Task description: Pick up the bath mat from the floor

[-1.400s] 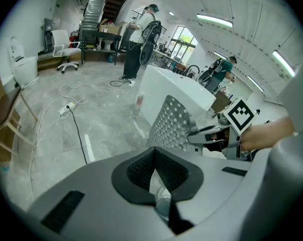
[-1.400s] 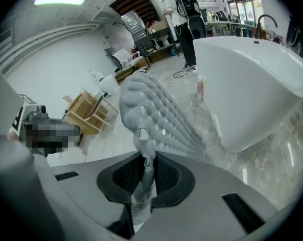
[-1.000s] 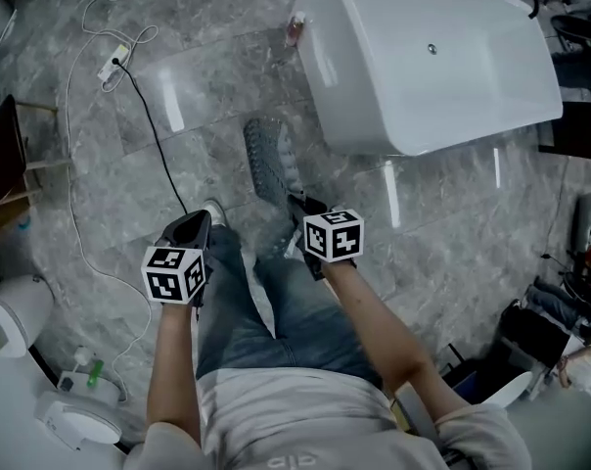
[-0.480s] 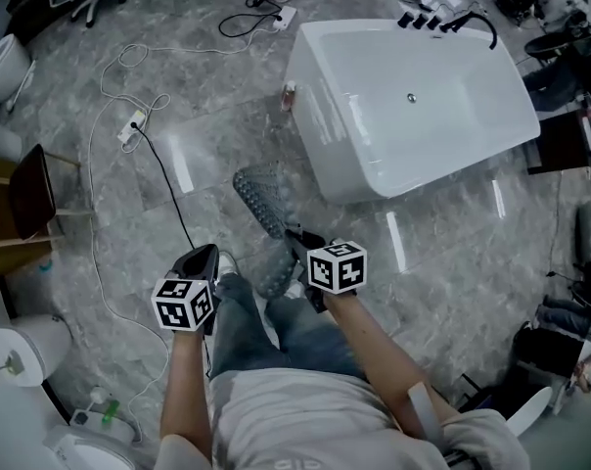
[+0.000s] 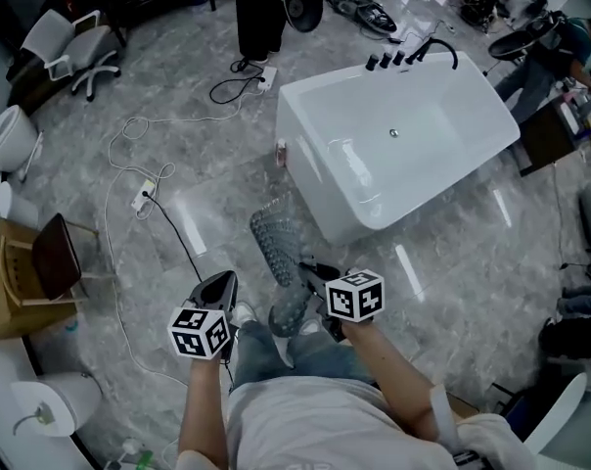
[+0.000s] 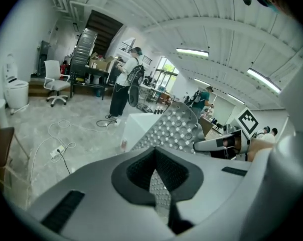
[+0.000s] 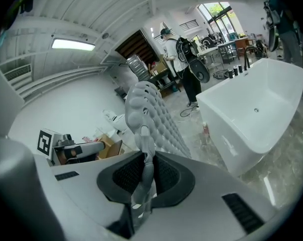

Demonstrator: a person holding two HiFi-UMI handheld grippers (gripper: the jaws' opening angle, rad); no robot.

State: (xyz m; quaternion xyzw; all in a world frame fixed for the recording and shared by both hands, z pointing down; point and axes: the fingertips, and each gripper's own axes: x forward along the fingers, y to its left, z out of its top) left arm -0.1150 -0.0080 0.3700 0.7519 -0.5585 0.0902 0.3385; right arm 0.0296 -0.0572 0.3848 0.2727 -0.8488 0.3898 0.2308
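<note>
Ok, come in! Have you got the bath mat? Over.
Both grippers shut on the bath mat: left gripper, right gripper. Mat held up off the floor. Close beside it the bathtub; power strip on the floor, off left. Over.

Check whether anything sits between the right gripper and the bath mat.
Nothing visible stands between them. The right gripper is shut directly on the bath mat, with the mat's edge pinched between its jaws and the rest standing up ahead of them.

Grey marble floor [image 5: 452, 262] — glossy. White bathtub [image 5: 403, 140] stands far right, small bottle [image 5: 281, 153] just beside its left corner. Power strip [image 5: 143, 199] lies left; office chair [image 5: 75, 47] far left — brown chair [image 5: 56, 255] nearer.
</note>
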